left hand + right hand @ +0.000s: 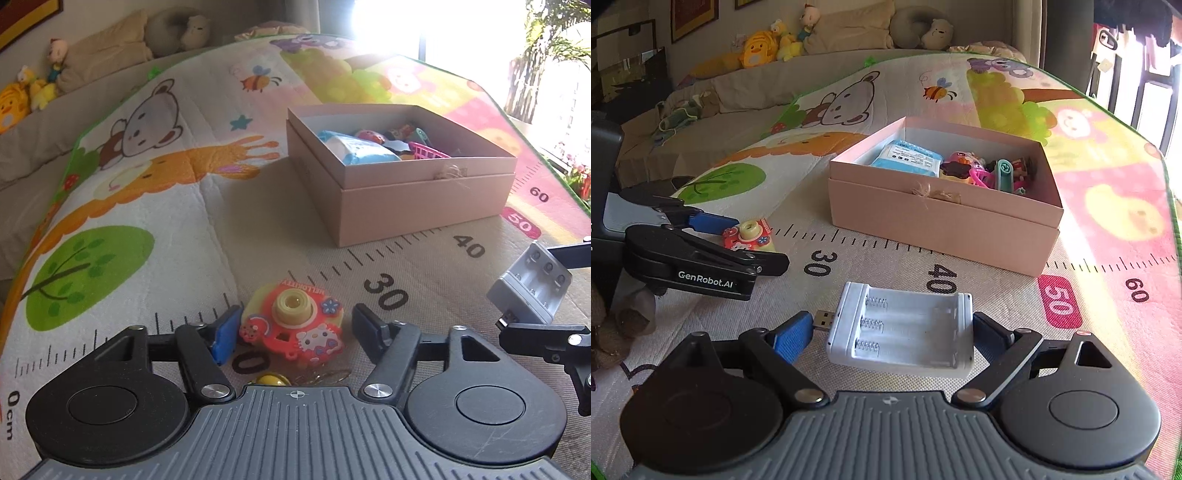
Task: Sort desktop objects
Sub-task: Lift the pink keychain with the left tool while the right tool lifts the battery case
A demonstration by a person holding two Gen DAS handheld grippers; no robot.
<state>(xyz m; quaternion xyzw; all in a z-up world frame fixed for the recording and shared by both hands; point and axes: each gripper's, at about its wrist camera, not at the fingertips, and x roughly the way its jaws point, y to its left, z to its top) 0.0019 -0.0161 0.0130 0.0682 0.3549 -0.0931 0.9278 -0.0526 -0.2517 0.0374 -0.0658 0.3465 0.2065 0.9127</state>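
The left gripper [293,332] is seen lowered over a red toy camera keychain [293,328] that lies on the play mat [155,206]. The toy sits between the jaws: the blue pad of the left finger [223,338] touches its edge, while a narrow gap is left at the opposite finger, so the jaws are not yet clenched on it. A yellow bell [272,379] and a metal ring are visible just behind the toy, close to the gripper body.

The right gripper [892,334] is placed around a grey USB battery charger [905,332]. The charger lies lengthwise between the jaws, its USB plug [823,319] against the left blue pad and its far end meeting the other finger; whether it is truly squeezed cannot be told.

Ahead of both pairs of jaws, a pink cardboard box [934,229] holding sorted trinkets is seen.
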